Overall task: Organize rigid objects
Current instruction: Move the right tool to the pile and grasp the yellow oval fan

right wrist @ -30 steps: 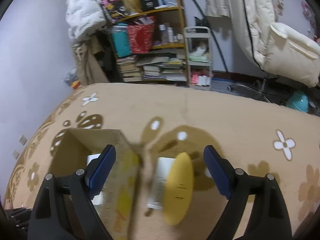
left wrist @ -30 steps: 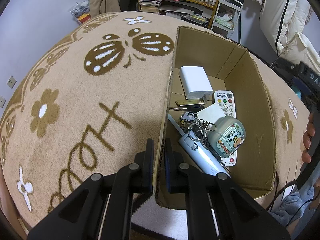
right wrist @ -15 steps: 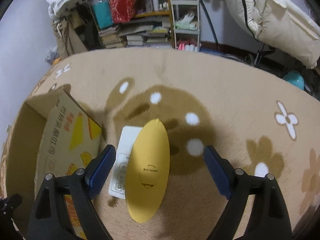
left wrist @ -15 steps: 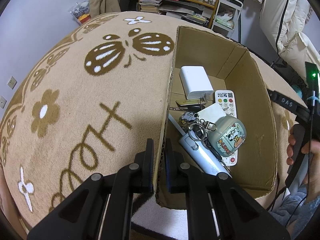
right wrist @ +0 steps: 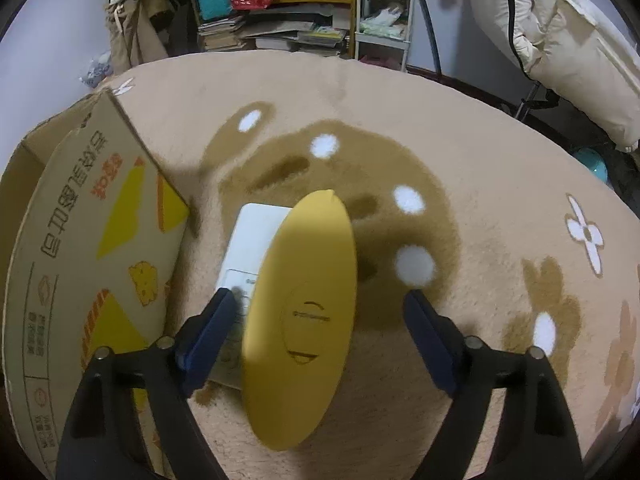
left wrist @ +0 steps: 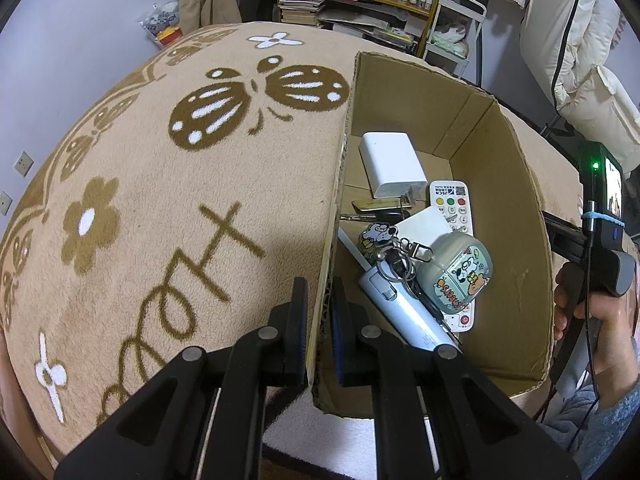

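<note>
Yellow oval case [right wrist: 300, 316] lies on the blanket between the jaws of the right claw [right wrist: 316, 336], which have just been closing but stand wide and apart from it, gripping nothing. It rests partly on a white remote [right wrist: 248, 248] just beside the cardboard box [right wrist: 80, 248]. The risk, I judge: the near left pad could catch the remote's edge and drag both, or the smooth rounded shell could squirt out of a pinch set off its middle. The left claw [left wrist: 318, 312] is clamped shut on the near box wall [left wrist: 332, 216]; should it slip, the box may shift as things drop in beside the earbud case [left wrist: 460, 276] and keys [left wrist: 396, 256]. Soft, plush blanket [right wrist: 460, 160] gives under pressure, so a downward push may sink. Beyond stand cluttered bookshelves [right wrist: 280, 20] and a white trolley [right wrist: 384, 12].
</note>
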Action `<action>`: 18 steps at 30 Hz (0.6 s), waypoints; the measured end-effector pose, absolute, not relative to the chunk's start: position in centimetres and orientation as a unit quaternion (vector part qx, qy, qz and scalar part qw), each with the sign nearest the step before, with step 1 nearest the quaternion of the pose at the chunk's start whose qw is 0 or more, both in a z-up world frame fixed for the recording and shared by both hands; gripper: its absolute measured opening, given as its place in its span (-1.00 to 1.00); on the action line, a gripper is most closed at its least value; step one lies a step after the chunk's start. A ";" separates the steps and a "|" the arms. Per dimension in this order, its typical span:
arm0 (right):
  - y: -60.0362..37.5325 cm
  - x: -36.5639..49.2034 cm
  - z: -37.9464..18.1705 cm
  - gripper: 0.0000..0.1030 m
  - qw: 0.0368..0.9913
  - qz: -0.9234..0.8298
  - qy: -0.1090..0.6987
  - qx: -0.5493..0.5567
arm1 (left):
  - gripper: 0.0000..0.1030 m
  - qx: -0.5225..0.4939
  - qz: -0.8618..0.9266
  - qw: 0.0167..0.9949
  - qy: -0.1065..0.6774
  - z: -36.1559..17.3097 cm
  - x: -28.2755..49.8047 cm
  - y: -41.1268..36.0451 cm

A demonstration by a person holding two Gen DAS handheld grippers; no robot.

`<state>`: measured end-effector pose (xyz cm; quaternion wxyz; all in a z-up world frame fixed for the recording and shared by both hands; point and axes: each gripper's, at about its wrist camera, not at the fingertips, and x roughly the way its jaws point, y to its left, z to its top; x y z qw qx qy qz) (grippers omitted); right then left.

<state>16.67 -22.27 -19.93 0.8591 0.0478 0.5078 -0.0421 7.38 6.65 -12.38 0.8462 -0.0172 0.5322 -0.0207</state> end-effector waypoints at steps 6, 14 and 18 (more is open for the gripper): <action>-22.3 16.4 -19.7 0.14 0.847 -0.028 0.523 0.086 | -0.79 -0.018 -0.021 0.846 0.532 -12.4 7.4 6.7; -23.2 16.4 -18.9 -0.32 0.839 -0.026 0.536 0.090 | -0.78 -0.018 -0.021 0.846 0.532 -12.4 7.4 6.7; -23.2 16.0 -17.6 -0.60 0.849 -0.033 0.521 0.077 | -0.78 -0.018 -0.020 0.846 0.532 -12.4 7.4 6.7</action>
